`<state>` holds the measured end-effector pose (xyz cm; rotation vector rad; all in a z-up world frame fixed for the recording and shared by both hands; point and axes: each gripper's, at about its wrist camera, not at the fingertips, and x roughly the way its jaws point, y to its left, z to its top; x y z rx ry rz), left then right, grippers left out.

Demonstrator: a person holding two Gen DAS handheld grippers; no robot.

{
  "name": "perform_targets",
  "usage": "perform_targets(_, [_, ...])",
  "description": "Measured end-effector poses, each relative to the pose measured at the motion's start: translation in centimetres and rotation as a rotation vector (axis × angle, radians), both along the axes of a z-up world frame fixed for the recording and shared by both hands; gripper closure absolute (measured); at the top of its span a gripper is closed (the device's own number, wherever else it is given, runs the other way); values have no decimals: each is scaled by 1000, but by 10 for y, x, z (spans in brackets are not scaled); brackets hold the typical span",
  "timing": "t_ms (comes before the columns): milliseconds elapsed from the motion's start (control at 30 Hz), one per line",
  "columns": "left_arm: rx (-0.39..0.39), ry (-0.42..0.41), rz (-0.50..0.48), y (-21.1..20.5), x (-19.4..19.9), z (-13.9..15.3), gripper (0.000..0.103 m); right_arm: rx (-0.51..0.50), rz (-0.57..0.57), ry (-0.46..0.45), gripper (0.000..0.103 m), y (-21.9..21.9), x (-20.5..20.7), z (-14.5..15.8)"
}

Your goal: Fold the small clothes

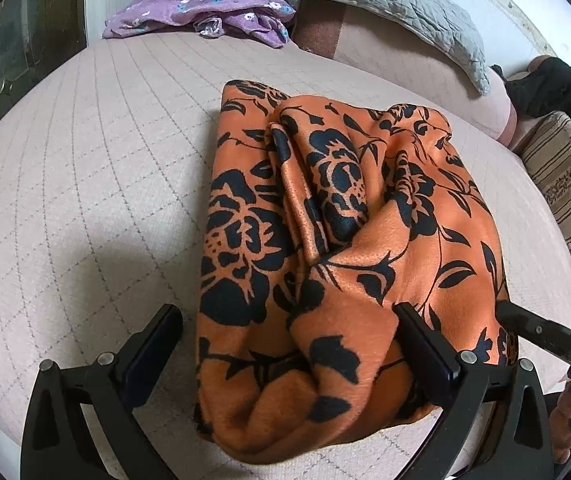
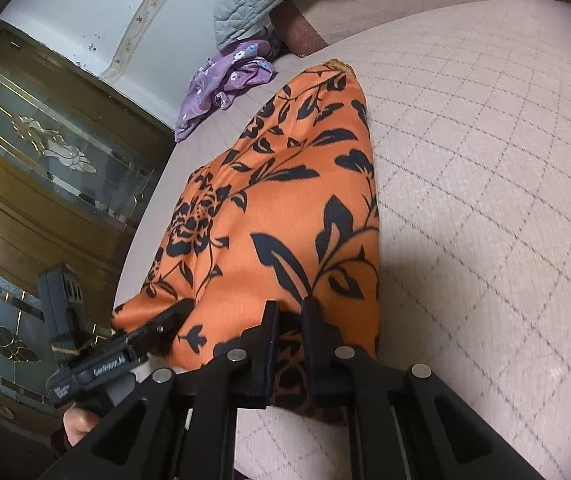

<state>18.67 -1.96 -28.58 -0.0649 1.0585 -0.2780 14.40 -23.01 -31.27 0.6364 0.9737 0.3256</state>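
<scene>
Our right claw [image 2: 287, 344] is pinched on the near edge of the orange cloth [image 2: 285, 208], with a fold of the black-flowered fabric caught between its two nearly closed fingers. Our left claw [image 1: 285, 344] stands wide apart: one finger [image 1: 153, 344] rests beside the cloth on the bedcover, the other finger [image 1: 425, 344] presses on top of the fabric, and the bundle's near end sits between them, gripped by neither. We see the cloth lying bunched in thick, loose folds on the pale quilted bed [image 1: 85, 160], its near end at the bed's edge by both claws. From the left camera, the tip of the right claw [image 1: 525, 324] touches the cloth's right side. Well beyond, a purple flowered garment [image 1: 201, 12] lies crumpled at the far end of the bed, and a grey quilted pillow [image 1: 385, 4] leans just beside it. A wooden cabinet with glass doors [image 2: 45, 152] stands past the bed.
</scene>
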Motion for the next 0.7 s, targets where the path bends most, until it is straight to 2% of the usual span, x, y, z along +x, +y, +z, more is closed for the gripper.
perform_targets(200, [134, -104, -20, -14, -13, 11, 0, 32, 4, 0, 90, -4, -3, -3])
perform_targets(333, [192, -156, -16, -23, -15, 18, 0, 54, 3, -4, 90, -5, -3, -4])
perform_targets(567, [175, -166, 24, -17, -10, 24, 0, 87, 4, -2, 90, -9, -2, -6])
perform_targets(700, [138, -116, 16, -12, -8, 15, 0, 81, 8, -5, 90, -7, -2, -5])
